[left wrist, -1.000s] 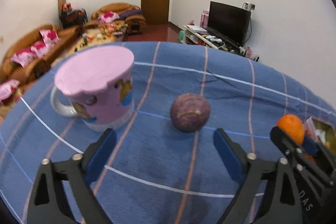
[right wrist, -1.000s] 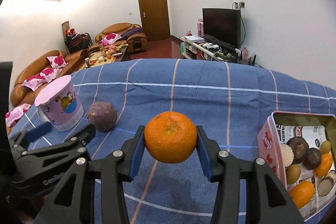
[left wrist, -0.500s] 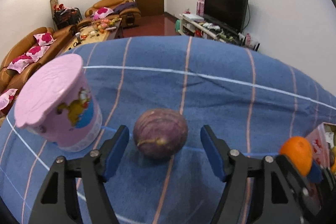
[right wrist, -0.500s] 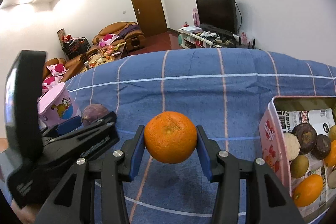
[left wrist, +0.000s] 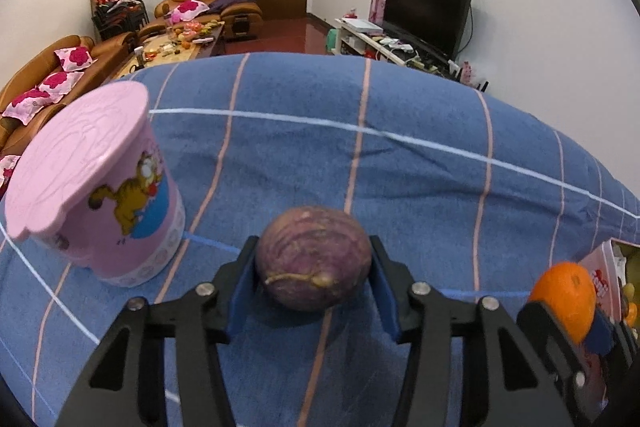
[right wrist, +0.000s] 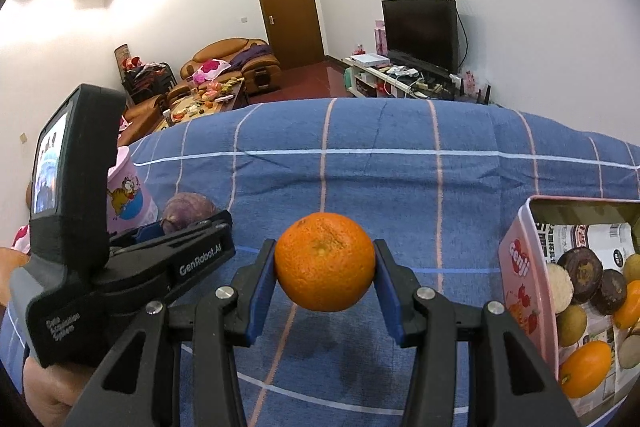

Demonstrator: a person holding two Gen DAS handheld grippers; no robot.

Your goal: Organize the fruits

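Observation:
My left gripper (left wrist: 313, 279) is shut on a round purple passion fruit (left wrist: 312, 257) on the blue checked cloth (left wrist: 400, 167). My right gripper (right wrist: 325, 277) is shut on an orange (right wrist: 325, 261) and holds it above the cloth. The orange also shows in the left wrist view (left wrist: 566, 297) at the right edge. The passion fruit shows in the right wrist view (right wrist: 186, 213), behind the left gripper (right wrist: 192, 227). A pink tin (right wrist: 520, 267) at the right holds several fruits, orange, brown and green.
A pink Garfield mug (left wrist: 92, 191) with a pink lid stands left of the passion fruit, close to my left finger. It also shows in the right wrist view (right wrist: 128, 199). Beyond the cloth lie sofas, a coffee table and a TV.
My left gripper moved forward around the passion fruit and closed on it. My right gripper kept hold of the orange and shifted little.

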